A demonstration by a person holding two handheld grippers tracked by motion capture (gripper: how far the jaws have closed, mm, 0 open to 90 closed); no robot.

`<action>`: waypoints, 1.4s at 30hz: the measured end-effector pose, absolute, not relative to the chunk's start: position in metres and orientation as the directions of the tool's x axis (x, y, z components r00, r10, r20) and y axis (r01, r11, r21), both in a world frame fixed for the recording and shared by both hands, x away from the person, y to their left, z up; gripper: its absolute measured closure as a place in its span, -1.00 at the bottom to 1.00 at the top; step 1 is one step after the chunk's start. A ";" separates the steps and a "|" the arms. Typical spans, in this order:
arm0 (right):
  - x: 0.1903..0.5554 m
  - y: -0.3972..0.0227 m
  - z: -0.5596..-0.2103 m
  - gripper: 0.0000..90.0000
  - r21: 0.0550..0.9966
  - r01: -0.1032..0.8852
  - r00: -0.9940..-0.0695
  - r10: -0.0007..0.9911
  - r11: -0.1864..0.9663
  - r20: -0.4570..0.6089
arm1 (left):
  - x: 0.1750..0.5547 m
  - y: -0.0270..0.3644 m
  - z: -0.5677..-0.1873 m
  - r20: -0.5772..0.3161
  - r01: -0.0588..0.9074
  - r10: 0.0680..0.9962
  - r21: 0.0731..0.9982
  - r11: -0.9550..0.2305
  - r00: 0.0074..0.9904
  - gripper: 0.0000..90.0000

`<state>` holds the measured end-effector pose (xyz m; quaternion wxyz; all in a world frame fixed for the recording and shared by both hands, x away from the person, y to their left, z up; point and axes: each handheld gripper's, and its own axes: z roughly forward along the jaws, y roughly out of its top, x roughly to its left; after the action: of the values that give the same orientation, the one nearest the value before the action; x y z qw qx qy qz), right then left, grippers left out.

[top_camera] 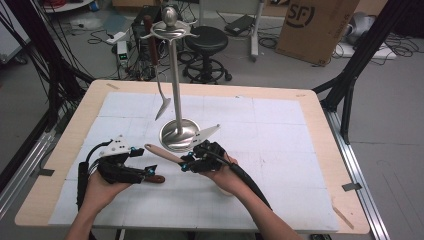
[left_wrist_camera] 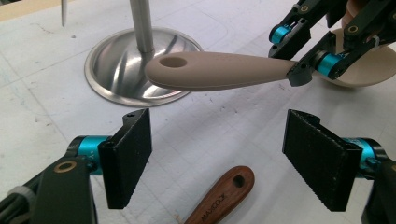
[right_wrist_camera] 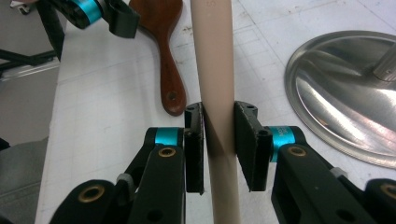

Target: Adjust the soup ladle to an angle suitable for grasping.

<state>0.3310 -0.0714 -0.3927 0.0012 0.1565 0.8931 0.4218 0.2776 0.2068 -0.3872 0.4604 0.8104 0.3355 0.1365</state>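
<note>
My right gripper (right_wrist_camera: 218, 144) is shut on the beige handle (right_wrist_camera: 212, 65) of a spoon. In the high view that handle (top_camera: 162, 152) juts left from the right gripper (top_camera: 187, 161), just in front of the steel stand's base (top_camera: 175, 135). The left gripper view shows the handle's hole end (left_wrist_camera: 205, 71) and the pale spoon bowl (left_wrist_camera: 369, 70) behind the right gripper (left_wrist_camera: 306, 63). My left gripper (left_wrist_camera: 224, 158) is open, its pads wide apart above a brown wooden handle (left_wrist_camera: 224, 196) lying on the mat. That brown handle (top_camera: 157, 178) lies by the left gripper (top_camera: 142, 161).
A tall steel utensil stand (top_camera: 175, 75) rises mid-table with a wooden-handled spatula (top_camera: 156, 75) hanging from a top hook. White mat (top_camera: 280, 150) covers the wooden table (top_camera: 320, 130). A stool (top_camera: 206, 40), a cardboard box (top_camera: 315, 27) and cables lie on the floor beyond.
</note>
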 end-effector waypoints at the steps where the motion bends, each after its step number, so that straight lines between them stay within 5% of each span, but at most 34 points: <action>1: 0.331 -0.071 -0.392 0.65 0.755 0.279 -0.951 0.278 0.593 0.133 | 0.278 0.206 -0.387 -0.088 0.419 0.671 0.838 -0.349 0.736 -0.45; 18: 0.327 -0.065 -0.393 0.64 0.764 0.279 -0.954 0.260 0.581 0.151 | 0.277 0.198 -0.386 -0.073 0.397 0.649 0.840 -0.369 0.757 -0.44; 32: 0.339 -0.072 -0.407 0.42 0.701 0.403 -0.915 0.259 0.589 0.309 | 0.276 0.197 -0.385 -0.069 0.393 0.649 0.843 -0.369 0.758 -0.44; 36: 0.341 -0.075 -0.410 0.62 0.677 0.433 -0.900 0.254 0.595 0.353 | 0.276 0.197 -0.385 -0.069 0.393 0.648 0.842 -0.370 0.758 -0.44; 42: 0.342 -0.077 -0.407 0.64 0.685 0.451 -0.891 0.250 0.572 0.378 | 0.276 0.199 -0.385 -0.072 0.393 0.652 0.846 -0.361 0.754 -0.43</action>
<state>0.3421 -0.0775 -0.4073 -0.1204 0.1997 0.8783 0.4173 0.2761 0.1990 -0.3848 0.4650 0.8130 0.3214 0.1396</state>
